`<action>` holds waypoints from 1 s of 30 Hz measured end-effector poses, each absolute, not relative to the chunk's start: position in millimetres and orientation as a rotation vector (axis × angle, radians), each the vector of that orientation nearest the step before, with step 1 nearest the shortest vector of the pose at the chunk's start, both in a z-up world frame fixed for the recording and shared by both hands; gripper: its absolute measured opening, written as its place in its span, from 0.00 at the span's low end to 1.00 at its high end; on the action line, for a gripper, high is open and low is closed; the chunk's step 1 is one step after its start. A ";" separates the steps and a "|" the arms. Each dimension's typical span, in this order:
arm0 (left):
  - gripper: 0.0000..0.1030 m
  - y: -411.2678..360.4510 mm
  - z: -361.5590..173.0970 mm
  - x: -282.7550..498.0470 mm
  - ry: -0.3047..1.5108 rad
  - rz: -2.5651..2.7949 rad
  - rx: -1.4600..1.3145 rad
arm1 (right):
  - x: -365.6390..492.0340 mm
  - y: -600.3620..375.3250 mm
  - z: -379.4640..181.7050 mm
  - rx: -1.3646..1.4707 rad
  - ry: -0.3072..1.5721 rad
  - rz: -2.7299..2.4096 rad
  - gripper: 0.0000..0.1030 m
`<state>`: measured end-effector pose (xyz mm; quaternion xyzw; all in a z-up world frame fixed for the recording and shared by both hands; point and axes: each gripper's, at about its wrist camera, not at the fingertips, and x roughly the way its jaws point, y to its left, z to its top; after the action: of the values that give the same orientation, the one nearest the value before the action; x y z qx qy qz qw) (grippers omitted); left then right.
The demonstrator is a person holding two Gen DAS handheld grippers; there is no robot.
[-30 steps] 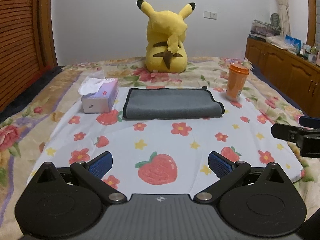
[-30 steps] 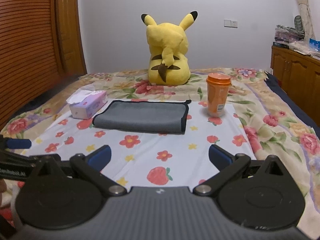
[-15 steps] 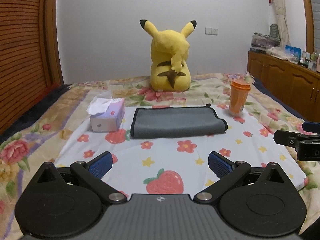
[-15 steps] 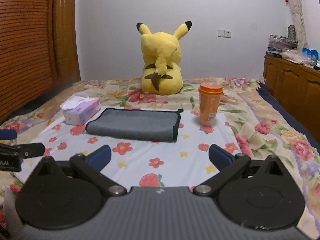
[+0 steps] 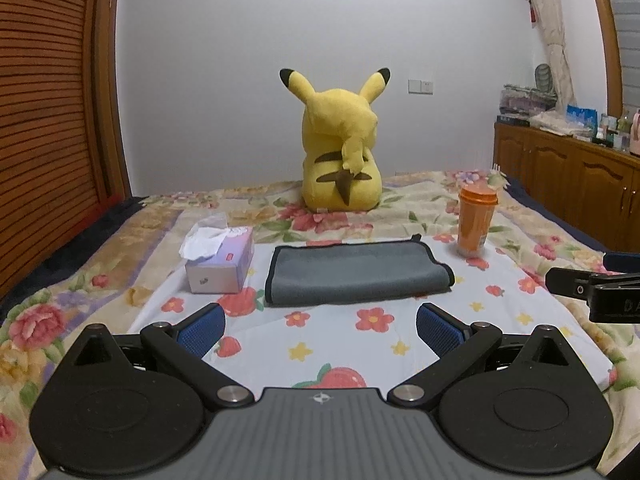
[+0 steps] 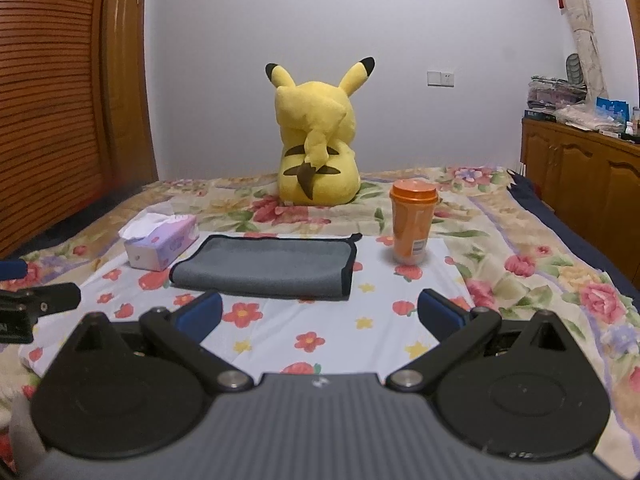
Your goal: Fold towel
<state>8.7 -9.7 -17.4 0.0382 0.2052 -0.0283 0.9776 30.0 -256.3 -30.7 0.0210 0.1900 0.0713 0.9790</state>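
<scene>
Gray towel lay folded crosswise ahead of both grippers, left gripper and right gripper, jaws spread, empty, neither clearly nearer.

A grey rectangular cloth towel with black edging is laid flat, already folded over, on the white flower-printed sheet, nearer its far edge; a small black loop, apparently, is seen at one far corner.
</scene>
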 end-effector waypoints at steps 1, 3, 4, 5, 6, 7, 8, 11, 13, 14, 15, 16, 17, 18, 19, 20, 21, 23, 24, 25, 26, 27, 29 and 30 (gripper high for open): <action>1.00 -9.9 -16.9 8.5 0.409 -0.057 0.077 | 29.8 -256.4 -30.5 0.044 0.380 0.143 1.00; 1.00 -10.2 -16.1 7.7 0.400 -0.054 0.080 | 29.8 -257.5 -30.2 0.048 0.376 0.142 1.00; 1.00 -10.4 -15.6 7.2 0.395 -0.053 0.082 | 29.4 -257.8 -30.1 0.049 0.373 0.141 1.00; 1.00 -10.8 -15.2 6.3 0.390 -0.052 0.083 | 29.2 -258.1 -29.8 0.050 0.369 0.139 1.00; 1.00 -10.5 -14.7 5.5 0.385 -0.050 0.084 | 28.7 -258.2 -29.5 0.050 0.366 0.138 1.00; 1.00 -10.6 -14.2 4.8 0.379 -0.049 0.084 | 28.5 -258.1 -29.2 0.050 0.363 0.137 1.00; 1.00 -10.7 -13.9 4.5 0.375 -0.048 0.085 | 27.9 -258.3 -28.9 0.050 0.358 0.136 1.00; 1.00 -10.7 -13.5 4.4 0.368 -0.048 0.085 | 26.1 -259.1 -27.6 0.051 0.340 0.135 1.00; 1.00 -10.6 -13.2 4.5 0.366 -0.048 0.085 | 25.0 -260.6 -26.9 0.054 0.326 0.133 1.00; 1.00 -10.4 -13.1 4.5 0.365 -0.048 0.086 | 24.2 -261.4 -26.3 0.055 0.318 0.131 1.00; 1.00 -10.6 -13.0 4.1 0.363 -0.048 0.086 | 23.7 -262.2 -25.7 0.057 0.312 0.130 1.00; 1.00 -9.9 -12.8 4.2 0.362 -0.049 0.085 | 23.3 -263.1 -25.3 0.060 0.307 0.130 1.00; 1.00 -9.7 -12.7 4.3 0.361 -0.049 0.084 | 23.1 -263.3 -25.2 0.061 0.305 0.130 1.00; 1.00 -9.7 -12.6 4.4 0.361 -0.049 0.084 | 23.2 -263.5 -25.1 0.061 0.302 0.128 1.00; 1.00 -9.7 -12.6 4.5 0.361 -0.048 0.084 | 23.5 -263.3 -25.2 0.061 0.301 0.128 1.00; 1.00 -9.5 -12.5 4.2 0.362 -0.049 0.083 | 23.6 -263.3 -25.2 0.060 0.301 0.127 1.00; 1.00 -9.3 -12.4 4.4 0.363 -0.049 0.081 | 23.7 -263.3 -25.1 0.060 0.300 0.126 1.00; 1.00 -9.1 -12.3 3.9 0.364 -0.049 0.081 | 23.6 -263.2 -25.2 0.060 0.301 0.127 1.00; 1.00 -9.1 -12.2 3.7 0.364 -0.050 0.080 | 23.6 -263.2 -25.1 0.059 0.301 0.126 1.00; 1.00 -9.2 -12.3 3.9 0.363 -0.049 0.081 | 23.6 -263.2 -25.1 0.059 0.302 0.127 1.00; 1.00 -9.1 -12.4 4.0 0.363 -0.049 0.082 | 23.7 -263.5 -25.0 0.059 0.302 0.126 1.00; 1.00 -9.1 -12.4 4.0 0.364 -0.049 0.082 | 23.6 -263.4 -25.0 0.060 0.301 0.126 1.00; 1.00 -9.2 -12.4 3.9 0.364 -0.049 0.081 | 23.5 -263.2 -25.1 0.060 0.300 0.126 1.00; 1.00 -9.2 -12.4 3.9 0.364 -0.049 0.081 | 23.7 -263.3 -25.1 0.060 0.301 0.126 1.00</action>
<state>3.9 -9.2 -12.4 0.0404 0.1808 -0.0242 0.9824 23.7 -263.3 -25.1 0.0298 0.1498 0.0627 0.9863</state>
